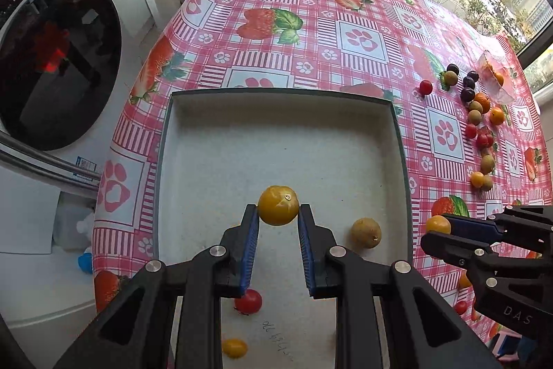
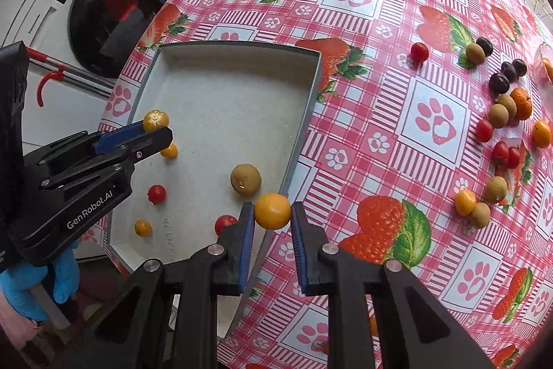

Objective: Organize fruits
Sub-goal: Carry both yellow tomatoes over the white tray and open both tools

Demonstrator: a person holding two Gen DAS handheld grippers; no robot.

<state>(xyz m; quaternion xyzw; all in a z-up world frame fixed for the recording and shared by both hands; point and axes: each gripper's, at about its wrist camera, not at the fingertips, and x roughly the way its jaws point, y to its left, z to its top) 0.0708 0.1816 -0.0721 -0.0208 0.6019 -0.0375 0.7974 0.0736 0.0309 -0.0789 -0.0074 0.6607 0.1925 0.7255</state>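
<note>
My left gripper [image 1: 278,213] is shut on a yellow tomato [image 1: 278,205] and holds it above the grey tray [image 1: 397,134]. It also shows in the right wrist view [image 2: 152,127]. My right gripper [image 2: 273,213] is shut on another yellow tomato [image 2: 272,211], over the tray's right wall [image 2: 297,140]. In the tray lie a brown longan [image 2: 245,179], red tomatoes [image 2: 157,194] and small yellow ones [image 2: 143,228]. Loose fruits [image 2: 497,116] lie scattered on the tablecloth at the right: red and yellow tomatoes, longans, dark grapes, small oranges.
The round table wears a pink strawberry-and-paw tablecloth [image 1: 359,37]. A clear plastic bag [image 1: 497,78] lies at the far right. A washing machine [image 1: 58,64] stands left of the table, a window behind it.
</note>
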